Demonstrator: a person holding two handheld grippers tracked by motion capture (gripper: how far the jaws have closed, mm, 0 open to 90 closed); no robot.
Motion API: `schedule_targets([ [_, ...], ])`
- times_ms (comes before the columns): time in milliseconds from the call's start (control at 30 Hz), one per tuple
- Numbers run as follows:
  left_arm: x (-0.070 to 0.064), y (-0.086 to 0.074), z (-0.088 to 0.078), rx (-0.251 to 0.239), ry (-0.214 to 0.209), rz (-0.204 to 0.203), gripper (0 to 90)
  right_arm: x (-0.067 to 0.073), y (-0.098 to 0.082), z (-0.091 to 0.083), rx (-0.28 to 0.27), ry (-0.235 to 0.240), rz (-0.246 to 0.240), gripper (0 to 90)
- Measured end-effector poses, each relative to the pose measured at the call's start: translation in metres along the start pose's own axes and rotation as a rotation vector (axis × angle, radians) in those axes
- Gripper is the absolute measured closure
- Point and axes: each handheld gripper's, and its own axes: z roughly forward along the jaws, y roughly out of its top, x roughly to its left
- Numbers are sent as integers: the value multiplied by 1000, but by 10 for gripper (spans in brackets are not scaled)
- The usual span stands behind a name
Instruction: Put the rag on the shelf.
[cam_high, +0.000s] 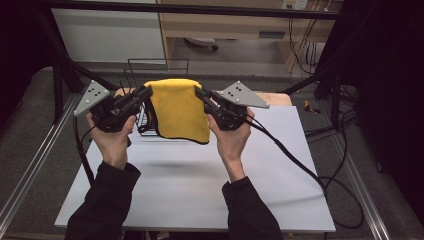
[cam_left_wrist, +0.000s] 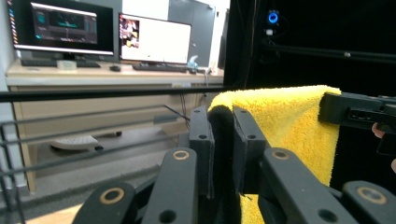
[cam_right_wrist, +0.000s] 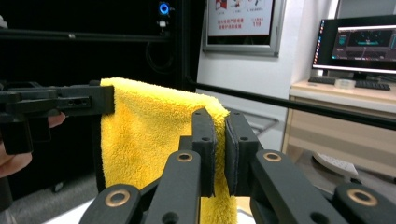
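A yellow towel (cam_high: 178, 109) with a dark hem hangs in the air above the white table (cam_high: 200, 185), held up by its two top corners. My left gripper (cam_high: 146, 92) is shut on the left top corner, and my right gripper (cam_high: 198, 92) is shut on the right top corner. In the left gripper view the towel (cam_left_wrist: 285, 119) is pinched between my jaws, with the right gripper (cam_left_wrist: 357, 112) at its far end. In the right gripper view the towel (cam_right_wrist: 149, 140) runs from my jaws to the left gripper (cam_right_wrist: 91, 100).
A black wire rack (cam_high: 150, 80) stands on the table just behind the towel. Black cables (cam_high: 300, 165) trail over the table's right side. A desk with monitors (cam_left_wrist: 107, 35) lies beyond the table, and black frame bars run around it.
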Motion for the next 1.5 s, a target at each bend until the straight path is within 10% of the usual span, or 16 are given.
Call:
schedule_targets([
  [667,20,64,-6,-101,50,64,798,7,59,42,-92,13,-6,843],
  [1500,64,123,22,-89,109,66,798,-4,111,105,-117,-1,-38,843],
])
